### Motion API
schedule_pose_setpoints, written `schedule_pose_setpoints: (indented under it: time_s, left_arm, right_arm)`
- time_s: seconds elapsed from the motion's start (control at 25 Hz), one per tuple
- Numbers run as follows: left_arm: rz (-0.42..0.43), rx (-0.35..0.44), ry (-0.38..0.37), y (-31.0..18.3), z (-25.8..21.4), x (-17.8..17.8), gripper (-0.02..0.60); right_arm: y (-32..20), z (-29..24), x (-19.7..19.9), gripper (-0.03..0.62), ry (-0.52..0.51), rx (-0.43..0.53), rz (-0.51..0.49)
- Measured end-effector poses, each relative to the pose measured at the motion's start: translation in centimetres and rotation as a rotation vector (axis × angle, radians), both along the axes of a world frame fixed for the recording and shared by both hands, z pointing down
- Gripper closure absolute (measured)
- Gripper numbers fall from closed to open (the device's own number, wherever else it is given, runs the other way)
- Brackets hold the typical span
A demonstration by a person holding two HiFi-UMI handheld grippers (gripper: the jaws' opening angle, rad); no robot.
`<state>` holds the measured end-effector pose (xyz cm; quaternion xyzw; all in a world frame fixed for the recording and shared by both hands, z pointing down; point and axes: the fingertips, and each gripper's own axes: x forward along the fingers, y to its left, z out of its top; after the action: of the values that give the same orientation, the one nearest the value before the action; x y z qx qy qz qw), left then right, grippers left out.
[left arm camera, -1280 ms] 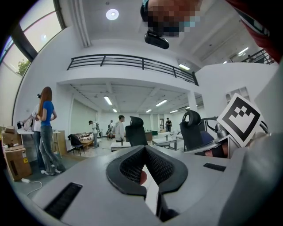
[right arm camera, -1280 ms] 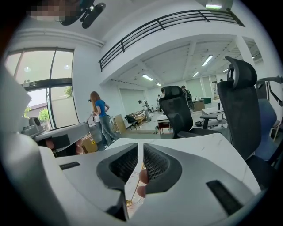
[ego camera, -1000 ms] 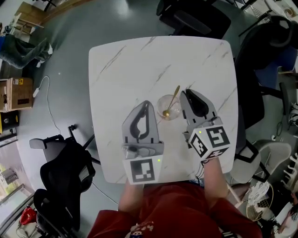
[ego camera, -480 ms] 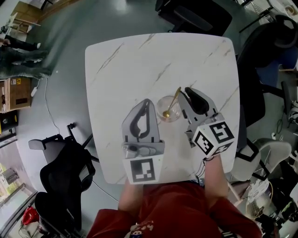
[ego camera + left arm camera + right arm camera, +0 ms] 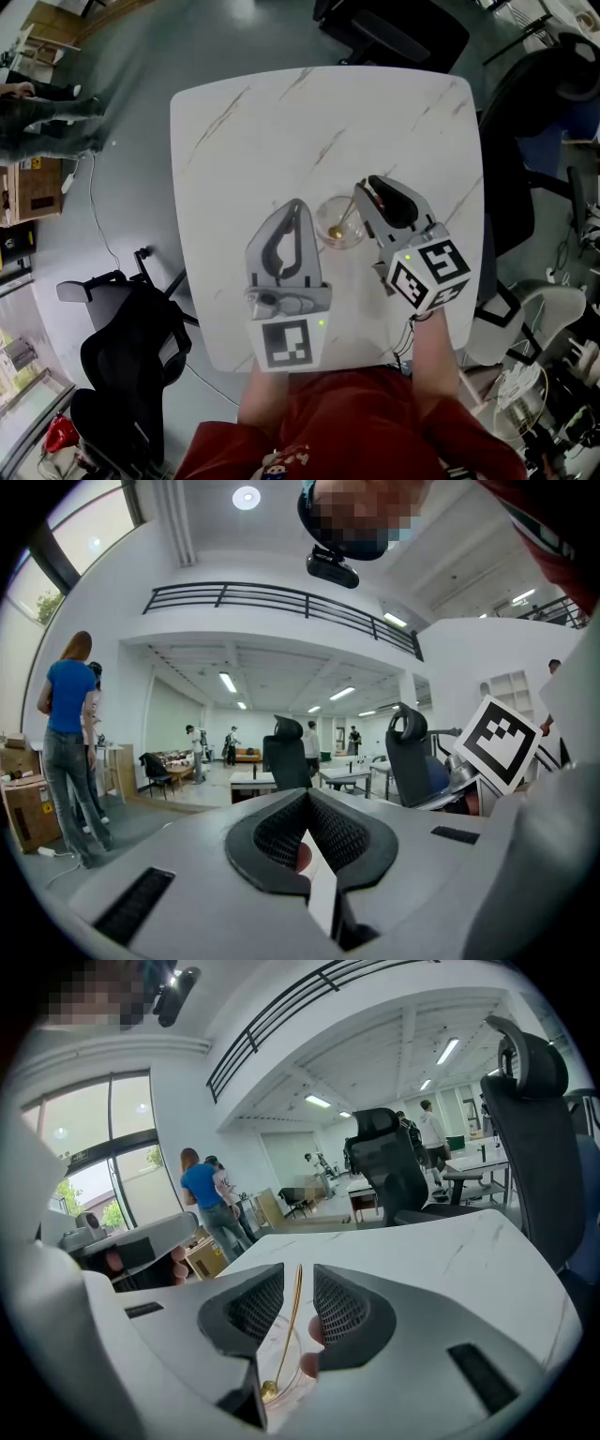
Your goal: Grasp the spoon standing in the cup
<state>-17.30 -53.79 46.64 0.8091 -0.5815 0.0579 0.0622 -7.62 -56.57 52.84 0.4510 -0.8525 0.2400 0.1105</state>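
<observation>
Right gripper view only: spoon (image 5: 287, 1330) betw. parted jaws of right tool (image 5: 298, 1283)

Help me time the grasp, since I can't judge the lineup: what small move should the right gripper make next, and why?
Probably close the right gripper on the spoon. In the right gripper view its jaws stand apart with the gold handle between them, apparently touching neither, and the spoon's bowl sits in the clear cup. Closing gently should catch the handle.

The left gripper (image 5: 294, 208) points straight ahead, jaws closed together. The right gripper (image 5: 365, 188) points forward and tilts inward toward the left, jaws narrowly apart.
</observation>
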Motion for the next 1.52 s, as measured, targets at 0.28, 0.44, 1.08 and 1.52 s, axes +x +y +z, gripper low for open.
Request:
schedule_pose_setpoints:
  time_s: [0.28,0.44,1.08,1.52]
  left_arm:
    - [-0.006,-0.008,0.003,0.2,0.0,0.0,0.572]
    - [-0.005,0.000,0.003,0.4,-0.1,-0.1,0.572]
    - [-0.006,0.012,0.002,1.9,-1.5,0.1,0.572]
    - [-0.026,0.036,0.000,4.4,-3.0,0.1,0.572]
  right_arm:
    - [-0.1,0.6,-0.4,0.521,0.015,-0.011,-0.032]
    - [0.1,0.6,-0.4,0.554,0.034,-0.005,-0.021]
    - [1.6,-0.8,-0.7,0.574,0.041,0.058,-0.024]
    - [3.2,-3.0,-0.8,0.579,0.050,0.137,-0.017]
